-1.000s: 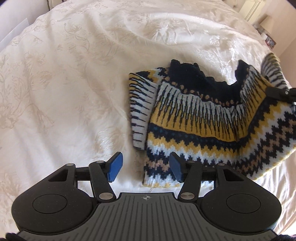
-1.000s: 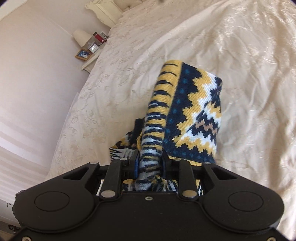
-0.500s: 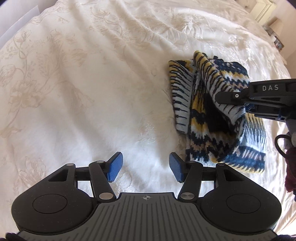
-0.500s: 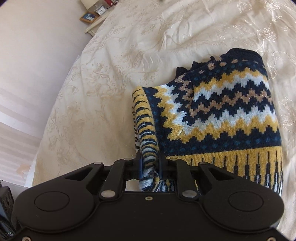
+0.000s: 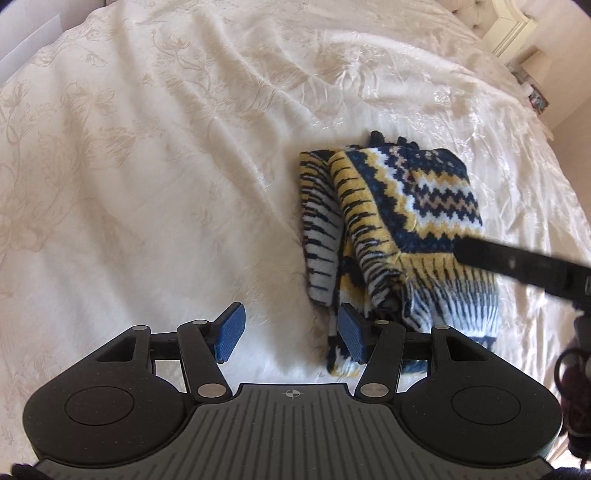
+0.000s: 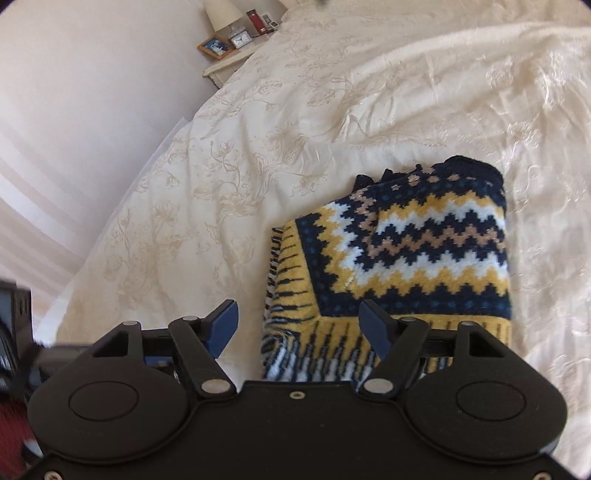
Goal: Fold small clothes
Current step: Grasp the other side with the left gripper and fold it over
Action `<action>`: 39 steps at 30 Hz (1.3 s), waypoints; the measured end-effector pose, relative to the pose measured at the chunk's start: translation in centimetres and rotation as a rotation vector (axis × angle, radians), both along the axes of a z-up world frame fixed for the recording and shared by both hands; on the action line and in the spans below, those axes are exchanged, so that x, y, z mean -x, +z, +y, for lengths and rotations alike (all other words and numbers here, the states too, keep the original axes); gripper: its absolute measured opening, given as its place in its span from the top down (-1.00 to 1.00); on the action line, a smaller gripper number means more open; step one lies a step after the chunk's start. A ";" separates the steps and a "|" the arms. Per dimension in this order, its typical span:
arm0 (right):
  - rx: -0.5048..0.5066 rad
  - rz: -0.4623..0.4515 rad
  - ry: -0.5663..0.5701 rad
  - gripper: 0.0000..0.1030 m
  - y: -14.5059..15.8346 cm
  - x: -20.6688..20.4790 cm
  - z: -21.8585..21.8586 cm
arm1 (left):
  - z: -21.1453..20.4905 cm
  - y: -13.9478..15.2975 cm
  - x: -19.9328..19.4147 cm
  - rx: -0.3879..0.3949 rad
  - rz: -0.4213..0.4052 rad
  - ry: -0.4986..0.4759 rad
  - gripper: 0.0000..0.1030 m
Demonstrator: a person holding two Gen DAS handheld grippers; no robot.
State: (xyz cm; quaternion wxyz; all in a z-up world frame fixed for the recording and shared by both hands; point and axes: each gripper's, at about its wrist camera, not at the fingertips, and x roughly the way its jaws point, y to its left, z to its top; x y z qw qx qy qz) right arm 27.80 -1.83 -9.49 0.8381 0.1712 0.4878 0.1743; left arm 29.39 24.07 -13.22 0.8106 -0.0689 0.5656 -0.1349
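— What surrounds the bed (image 6: 332, 122)?
— Beside its far corner, a pale nightstand (image 6: 225, 66) with a lamp (image 6: 221, 13), clock (image 6: 240, 37) and framed photo (image 6: 214, 46); a plain wall (image 6: 92, 92) behind.

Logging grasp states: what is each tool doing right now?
Left tool: open, holding nothing.
Right tool: open, over the folded sweater, gripping nothing.

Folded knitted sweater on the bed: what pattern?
Navy, yellow, white and tan zigzag bands on the folded knitted sweater; clearest in the right wrist view.
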 end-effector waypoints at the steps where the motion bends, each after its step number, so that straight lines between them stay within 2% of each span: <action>1: 0.037 -0.010 0.028 -0.49 0.2 0.6 0.1 | -0.3 0.1 -0.4 0.006 -0.001 0.000 -0.05; 4: 0.129 -0.044 0.106 -0.54 0.6 2.6 0.7 | -1.1 0.2 -1.1 0.009 -0.004 -0.006 -0.05; 9: 0.216 -0.109 0.219 -0.54 0.4 5.1 3.0 | -1.8 0.1 -1.5 0.015 0.011 -0.012 -0.05; 15: 0.391 -0.170 0.382 -0.48 -1.7 6.6 7.4 | -1.5 0.3 -1.7 0.044 0.045 0.002 -0.05; 20: 0.613 -0.194 0.472 0.05 -4.6 7.0 10.5 | -1.7 0.4 -2.1 0.085 0.075 -0.004 -0.05; 21: 0.628 -0.199 0.475 0.14 -4.9 6.9 10.6 | -1.8 0.4 -2.3 0.102 0.086 -0.008 -0.06; 22: 0.617 -0.201 0.465 0.40 -4.9 6.9 10.4 | -1.9 0.3 -2.4 0.118 0.095 -0.010 -0.06; 23: 0.593 -0.197 0.444 0.53 -4.6 6.7 10.0 | -2.2 0.2 -2.5 0.139 0.107 -0.016 -0.06; 25: 0.520 -0.192 0.369 0.60 -3.6 6.5 8.6 | -2.8 0.0 -2.8 0.180 0.133 -0.035 -0.07; 28: 0.433 -0.189 0.271 0.63 -2.0 6.4 6.4 | -4.1 -0.8 -3.4 0.250 0.192 -0.057 -0.07; 31: 0.382 -0.177 0.234 0.64 -1.5 6.3 5.3 | -5.2 -1.6 -4.0 0.299 0.215 -0.048 -0.08; 35: 0.373 -0.164 0.252 0.64 -1.9 6.4 5.5 | -6.3 -3.3 -5.1 0.272 0.238 -0.028 -0.12; 39: 0.362 -0.162 0.263 0.64 -2.2 6.5 5.9 | -6.3 -4.7 -6.0 0.295 0.264 0.020 -0.12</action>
